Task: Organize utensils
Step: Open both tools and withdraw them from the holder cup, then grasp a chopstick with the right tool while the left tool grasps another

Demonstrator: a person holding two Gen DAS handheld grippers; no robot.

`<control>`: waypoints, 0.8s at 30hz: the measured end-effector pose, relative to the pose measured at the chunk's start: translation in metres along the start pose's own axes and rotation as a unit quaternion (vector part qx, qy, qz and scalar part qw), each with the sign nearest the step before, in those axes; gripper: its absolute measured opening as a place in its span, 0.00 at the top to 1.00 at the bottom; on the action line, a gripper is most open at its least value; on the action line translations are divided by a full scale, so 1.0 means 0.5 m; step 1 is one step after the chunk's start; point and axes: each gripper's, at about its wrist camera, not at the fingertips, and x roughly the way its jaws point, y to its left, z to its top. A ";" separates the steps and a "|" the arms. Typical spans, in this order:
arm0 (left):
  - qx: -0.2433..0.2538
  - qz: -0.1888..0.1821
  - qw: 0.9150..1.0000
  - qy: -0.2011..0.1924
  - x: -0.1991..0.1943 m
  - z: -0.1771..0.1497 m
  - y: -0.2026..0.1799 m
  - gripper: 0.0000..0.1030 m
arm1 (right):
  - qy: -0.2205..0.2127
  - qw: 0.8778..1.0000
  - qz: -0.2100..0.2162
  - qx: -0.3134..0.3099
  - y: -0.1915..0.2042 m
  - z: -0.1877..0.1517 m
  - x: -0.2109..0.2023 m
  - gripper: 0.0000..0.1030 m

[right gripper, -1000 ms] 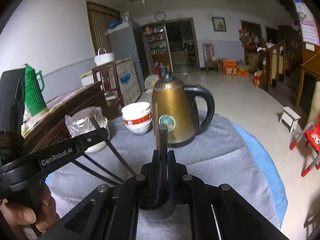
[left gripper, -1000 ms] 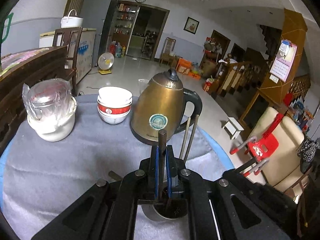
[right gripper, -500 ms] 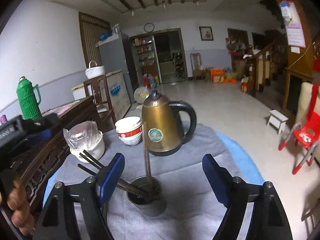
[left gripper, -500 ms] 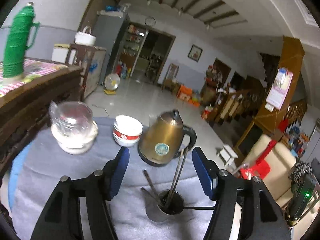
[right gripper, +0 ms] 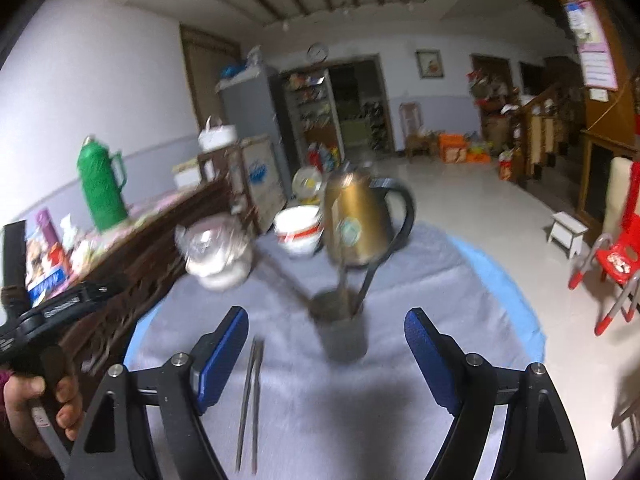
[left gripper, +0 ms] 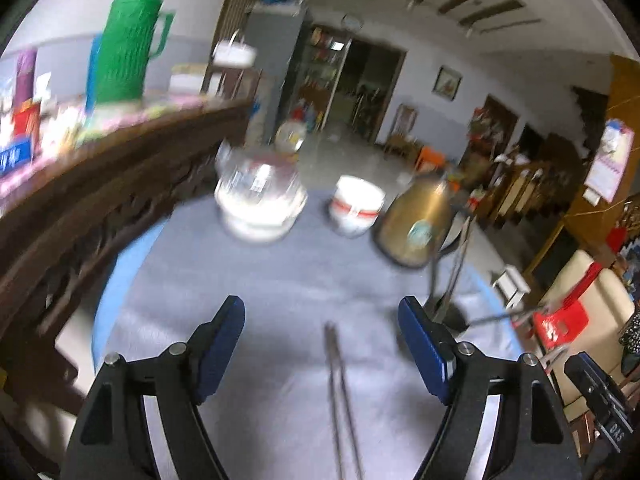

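Metal chopsticks (left gripper: pixel 340 404) between spread fingers (left gripper: pixel 222 342)

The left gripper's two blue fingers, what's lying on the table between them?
A pair of chopsticks lies on the gray cloth between the open left gripper fingers, untouched, in the left wrist view.

Colours logged, both wrist views, heavy blur.

I note: table cloth (right gripper: pixel 420 380) grey over a light-blue edge; kettle (right gripper: pixel 356 220) brass-gold with black handle and a round teal sticker; bowls (right gripper: pixel 300 232) white with a red band; thermos (right gripper: pixel 100 188) green; chopsticks (right gripper: pixel 250 400) dark grey; utensil cup (right gripper: pixel 340 328) dull grey; finger pads (right gripper: pixel 222 356) blue on black frames.
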 end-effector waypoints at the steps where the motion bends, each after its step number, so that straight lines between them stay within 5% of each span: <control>1: -0.003 0.007 1.000 0.013 0.009 -0.015 0.011 0.23 | 0.015 1.000 0.003 -0.004 0.008 -0.017 0.010 0.19; 9: 0.003 0.042 0.997 0.057 0.034 -0.094 0.043 0.23 | 0.084 0.996 0.015 -0.005 0.027 -0.116 0.055 0.19; 24: 0.031 0.079 0.989 0.118 0.073 -0.204 0.063 0.23 | 0.140 0.990 0.017 0.017 0.006 -0.176 0.107 0.19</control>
